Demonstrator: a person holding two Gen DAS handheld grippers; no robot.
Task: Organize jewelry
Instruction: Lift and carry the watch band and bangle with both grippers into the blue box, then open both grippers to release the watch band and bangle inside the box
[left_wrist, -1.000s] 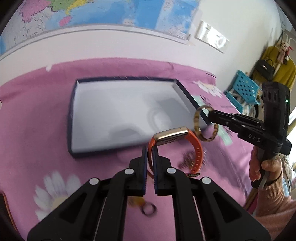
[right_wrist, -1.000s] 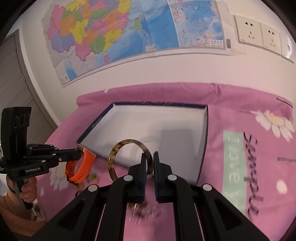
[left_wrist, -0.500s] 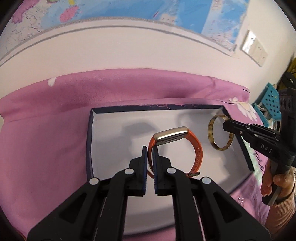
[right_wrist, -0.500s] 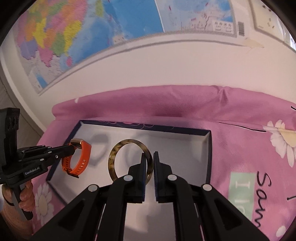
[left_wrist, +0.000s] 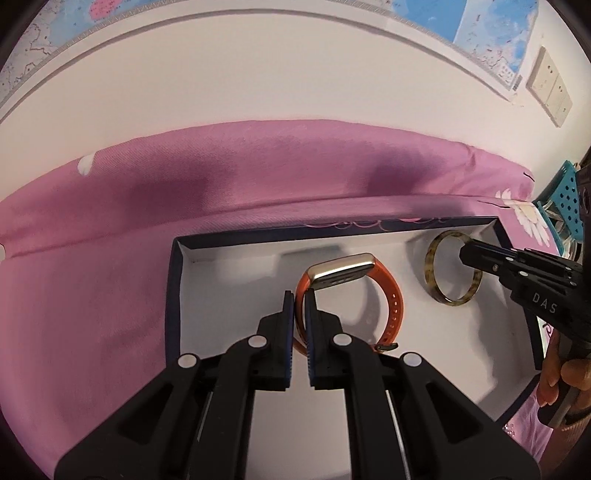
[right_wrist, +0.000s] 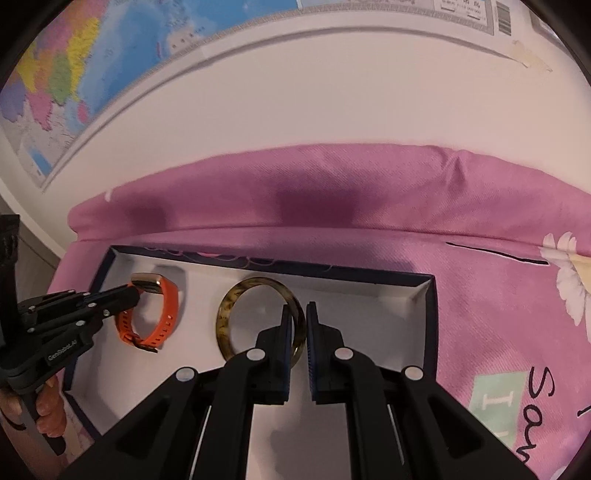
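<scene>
A shallow tray with a navy rim and a white floor lies on the pink cloth. My left gripper is shut on the strap of an orange watch with a gold face and holds it upright inside the tray. It also shows in the right wrist view. My right gripper is shut on a tortoiseshell bangle and holds it upright in the tray's right part. The bangle also shows in the left wrist view.
A pink cloth with daisy prints covers the table, folded up against the white wall behind. A map hangs on the wall. A teal basket stands off the table at the right.
Both grippers have moved forward and down from in front of the tray to inside it, each still gripping its piece. The watch and bangle now sit low near the tray floor.
</scene>
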